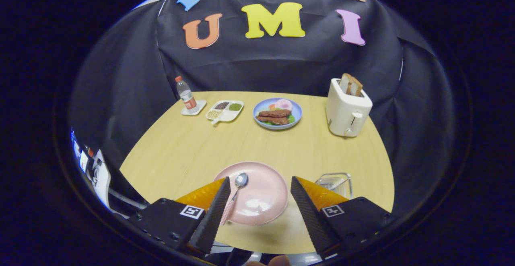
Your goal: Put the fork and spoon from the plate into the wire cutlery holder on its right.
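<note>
We see the spoon (236, 191) lying on the pink plate (261, 197), its bowl pointing away from us and its handle running back beside the gripper's (260, 185) left finger. The plate sits between the fingers and just ahead of them on the tabletop (193, 149). The fingers stand wide apart, holding nothing. The wire holder (334, 182) stands just beyond the right finger, right of the plate; we cannot tell what is in it. We cannot make out a fork. Farther beyond the fingers sit a blue plate of food (277, 114), a divided tray (225, 110), a bottle (186, 93) on a coaster, and a toaster (347, 111) with bread in it.
</note>
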